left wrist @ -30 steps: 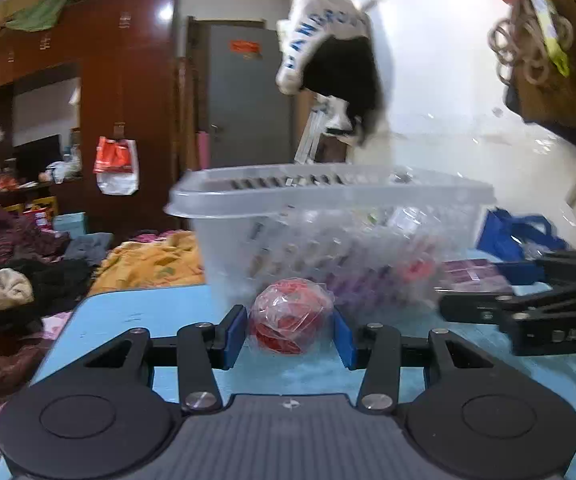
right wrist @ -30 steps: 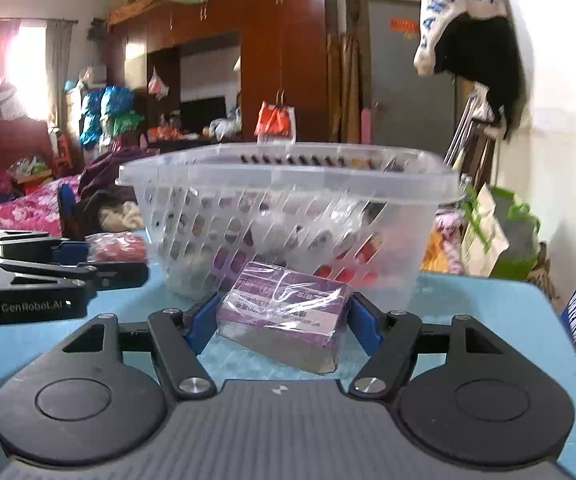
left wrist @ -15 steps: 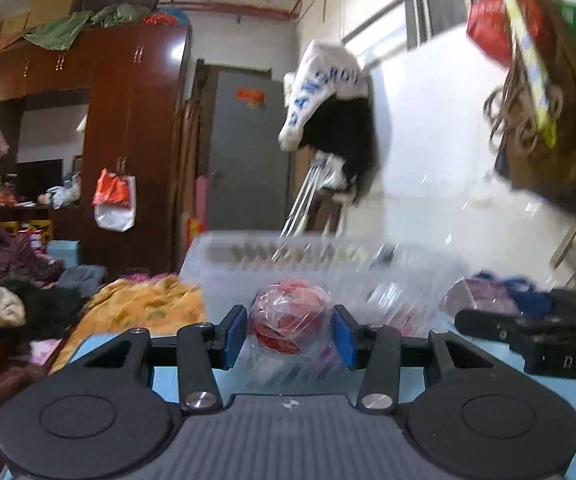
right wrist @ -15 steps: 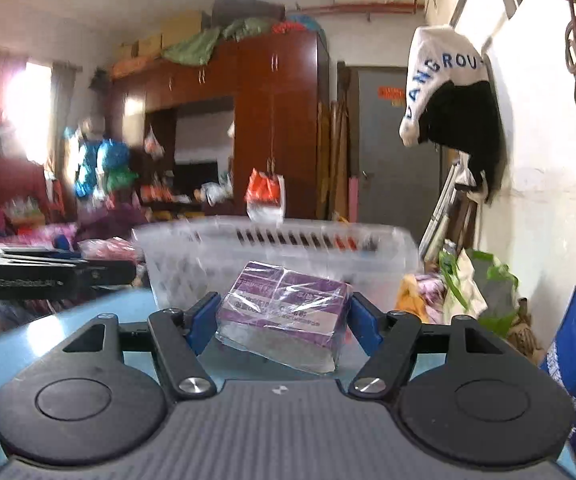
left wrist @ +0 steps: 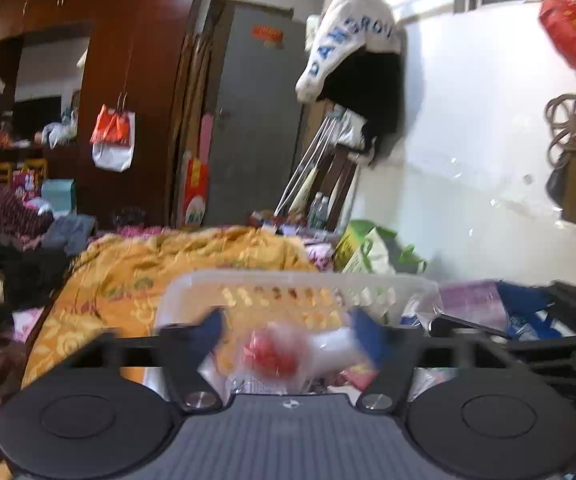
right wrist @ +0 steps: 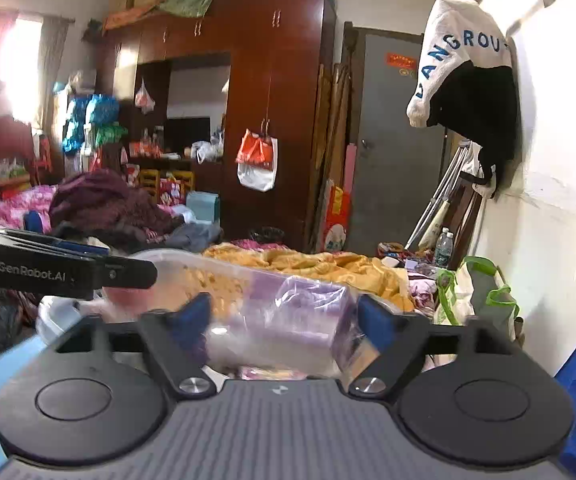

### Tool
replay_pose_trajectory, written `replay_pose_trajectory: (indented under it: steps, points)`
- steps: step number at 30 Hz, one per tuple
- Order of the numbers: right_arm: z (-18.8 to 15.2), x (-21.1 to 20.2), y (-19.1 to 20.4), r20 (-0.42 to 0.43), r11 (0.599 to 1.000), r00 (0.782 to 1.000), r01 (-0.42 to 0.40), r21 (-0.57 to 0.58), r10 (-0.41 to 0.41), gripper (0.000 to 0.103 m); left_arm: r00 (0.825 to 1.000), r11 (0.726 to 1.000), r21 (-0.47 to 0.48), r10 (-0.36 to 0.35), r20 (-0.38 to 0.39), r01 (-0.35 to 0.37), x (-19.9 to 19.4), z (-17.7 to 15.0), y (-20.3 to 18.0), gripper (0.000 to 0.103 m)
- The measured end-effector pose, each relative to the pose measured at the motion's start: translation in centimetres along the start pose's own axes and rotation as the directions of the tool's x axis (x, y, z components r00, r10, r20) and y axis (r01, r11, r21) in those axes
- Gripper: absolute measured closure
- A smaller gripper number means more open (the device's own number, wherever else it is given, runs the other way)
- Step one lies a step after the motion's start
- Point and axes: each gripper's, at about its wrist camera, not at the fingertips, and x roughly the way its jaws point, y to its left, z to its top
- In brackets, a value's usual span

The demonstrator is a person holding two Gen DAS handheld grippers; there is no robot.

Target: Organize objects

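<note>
Left wrist view: left gripper [left wrist: 288,330] over clear plastic basket [left wrist: 300,280], fingers [left wrist: 208,330] just spread wide, released; red wrapped ball [left wrist: 272,354] blurred between them, touching neither pad, above basket contents. Right wrist view: right gripper [right wrist: 284,320] also over basket [right wrist: 192,264], fingers [right wrist: 376,320] just parted, released; purple wrapped box [right wrist: 288,320] loose in gap, blurred. Blue worktop [right wrist: 4,364] at lower left. Yellow blanket [left wrist: 168,264] behind basket.
</note>
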Motion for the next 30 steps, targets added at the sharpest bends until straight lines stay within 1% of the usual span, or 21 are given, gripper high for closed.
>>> replay_pose_trajectory:
  steps: [1, 3, 7, 9, 11, 12, 13, 14, 15, 17, 19, 22, 25, 26, 30]
  points:
    - [-0.3, -0.1, -0.1, 0.008, 1.000, 1.000, 0.017, 0.003, -0.017, 0.000, 1.000, 1.000, 0.000, 0.005, -0.009, -0.005, 0.3, -0.3, 0.1, 0.011]
    - [-0.8, -1.0, -0.5, 0.041, 1.000, 0.999, 0.012, 0.016, -0.012, 0.000, 1.000, 1.000, 0.005, 0.014, -0.015, -0.014, 0.2, -0.8, 0.4, 0.011]
    - [-1.4, -2.5, -1.6, 0.053, 0.998, 0.999, -0.009, 0.054, 0.007, 0.000, 0.998, 0.999, 0.012, 0.041, 0.041, -0.042, -1.9, -1.4, 0.5, 0.011]
    - [-1.7, -3.5, -1.9, 0.069, 0.997, 0.997, -0.029, 0.068, 0.024, 0.000, 0.998, 0.999, 0.014, 0.032, 0.060, -0.033, -3.0, -1.6, 0.4, 0.010]
    - [-1.9, -4.2, -2.2, 0.065, 0.996, 0.997, -0.037, 0.077, 0.032, 0.000, 0.998, 1.000, 0.021, -0.012, 0.056, 0.011, -3.9, -1.8, 0.1, 0.000]
    - [-1.9, -4.2, -2.3, 0.063, 0.997, 0.998, -0.027, 0.078, 0.022, 0.000, 0.998, 0.999, 0.028, -0.027, 0.056, 0.025, -4.3, -1.9, -0.1, 0.000]
    - [-2.0, -4.4, -2.2, 0.062, 0.997, 0.998, -0.005, 0.079, 0.000, 0.000, 0.998, 0.999, 0.030, -0.020, 0.057, 0.019, -4.8, -2.2, -0.3, 0.000]
    - [-2.2, -4.7, -1.9, 0.064, 0.997, 0.998, 0.020, 0.075, -0.024, 0.000, 0.998, 0.999, 0.033, 0.004, 0.066, -0.007, -5.3, -2.5, -0.6, 0.000]
    - [-2.4, -5.0, -1.7, 0.068, 0.998, 0.997, 0.029, 0.061, -0.033, 0.000, 0.996, 0.998, 0.046, 0.027, 0.081, -0.031, -5.8, -2.7, -1.1, 0.000]
    - [-3.0, -5.5, -1.3, 0.080, 0.999, 0.996, 0.021, 0.035, -0.024, 0.000, 0.992, 0.994, 0.079, 0.068, 0.105, -0.076, -6.7, -3.4, -2.3, 0.000]
    - [-3.4, -5.8, -1.2, 0.068, 0.998, 0.997, 0.017, 0.053, -0.021, 0.000, 0.990, 0.991, 0.088, 0.087, 0.111, -0.097, -7.1, -3.5, -3.1, 0.000]
    - [-3.9, -6.0, -1.5, 0.041, 0.994, 0.998, 0.036, 0.101, -0.041, 0.000, 0.990, 0.990, 0.090, 0.096, 0.103, -0.106, -7.5, -3.6, -3.7, 0.000]
    - [-4.3, -6.0, -2.0, 0.024, 0.993, 0.998, 0.047, 0.112, -0.050, 0.000, 0.991, 0.989, 0.102, 0.099, 0.090, -0.109, -7.7, -3.7, -4.0, 0.000]
    - [-4.4, -5.8, -2.3, 0.016, 0.992, 0.999, 0.045, 0.120, -0.047, 0.000, 0.992, 0.989, 0.099, 0.099, 0.077, -0.106, -7.5, -3.7, -4.0, 0.000]
    - [-4.8, -5.8, -2.8, -0.001, 0.988, 0.999, 0.039, 0.152, -0.039, 0.000, 0.994, 0.991, 0.092, 0.091, 0.067, -0.097, -7.3, -4.0, -3.7, 0.000]
